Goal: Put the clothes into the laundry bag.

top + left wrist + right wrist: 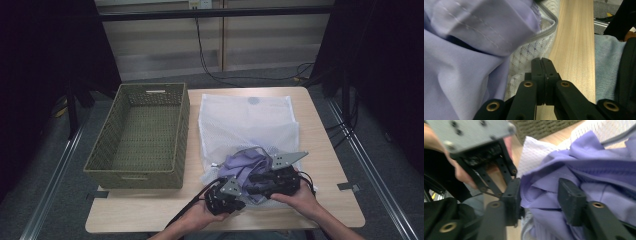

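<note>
Your left gripper [543,65] is pressed together with nothing visible between its pads beside the white mesh bag [250,120], while your right gripper [541,200] stands spread around the purple garment [584,172] bunched at the bag's near end.

One surface [320,150], a pale wooden top, carries everything here. On its left part stands one woven basket [107,145], olive green. To the right of it lies one white mesh bag [240,120]. At the near end of that bag sits one bundle of lilac cloth [240,162]. Two tongs are at work near the front edge: the left tongs [239,204] and the right tongs [252,182]. Two hands hold them, one hand each.
</note>
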`<state>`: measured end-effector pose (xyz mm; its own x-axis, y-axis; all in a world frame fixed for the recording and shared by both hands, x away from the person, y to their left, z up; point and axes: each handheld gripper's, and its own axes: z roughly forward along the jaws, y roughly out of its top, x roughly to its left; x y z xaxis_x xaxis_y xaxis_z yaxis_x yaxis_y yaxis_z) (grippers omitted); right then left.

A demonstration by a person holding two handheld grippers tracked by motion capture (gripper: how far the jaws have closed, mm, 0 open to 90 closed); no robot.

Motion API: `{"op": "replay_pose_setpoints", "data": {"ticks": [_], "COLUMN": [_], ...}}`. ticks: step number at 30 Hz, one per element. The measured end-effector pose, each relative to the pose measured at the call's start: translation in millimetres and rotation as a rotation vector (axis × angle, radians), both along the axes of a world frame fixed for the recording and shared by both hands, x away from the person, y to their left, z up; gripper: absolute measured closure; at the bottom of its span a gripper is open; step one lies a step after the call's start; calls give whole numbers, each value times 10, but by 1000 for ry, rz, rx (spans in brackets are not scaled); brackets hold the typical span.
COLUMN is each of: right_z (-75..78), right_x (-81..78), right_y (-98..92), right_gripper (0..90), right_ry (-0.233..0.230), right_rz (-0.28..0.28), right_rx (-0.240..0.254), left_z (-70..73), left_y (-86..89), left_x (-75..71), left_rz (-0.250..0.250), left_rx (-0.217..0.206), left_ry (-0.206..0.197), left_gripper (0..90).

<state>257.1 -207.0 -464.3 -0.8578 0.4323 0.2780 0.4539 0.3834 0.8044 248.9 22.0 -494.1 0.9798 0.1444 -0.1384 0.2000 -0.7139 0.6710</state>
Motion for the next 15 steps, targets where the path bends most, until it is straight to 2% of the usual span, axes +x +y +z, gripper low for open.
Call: {"op": "replay_pose_setpoints", "data": {"ticks": [1,2,3,4,7,9,10,12,15], "right_z": [-35,-57,-89,-110,-148,-196,-217,-241,-279], "right_x": [19,30,41,46,50,69,84,102,122], "right_y": [16,24,33,44,74,93,102,150,184], "right_gripper": [488,480,467,450,416,392,377,373,373], "right_ry": [1,1,9,10,3,8,10,8,5], "right_rz": [-8,-9,-12,-11,-10,-20,-17,-21,-28], "right_rx": [-19,-25,-28,-37,-62,-72,-75,-93,-112], "left_z": [-11,11,-6,-1,-12,1,-17,-10,-6], "left_y": [-4,1,1,3,-1,-3,-14,-17,-14], "left_x": [-1,-4,2,8,7,5,-8,-11,-6], "left_rz": [4,13,5,-1,2,-5,0,-11,-11], "left_rx": [-14,21,-4,2,-12,3,-20,-18,-7], "left_ry": [-1,-12,8,13,17,16,12,25,17], "left_gripper": [898,896,895,895,894,892,892,892,892]}}
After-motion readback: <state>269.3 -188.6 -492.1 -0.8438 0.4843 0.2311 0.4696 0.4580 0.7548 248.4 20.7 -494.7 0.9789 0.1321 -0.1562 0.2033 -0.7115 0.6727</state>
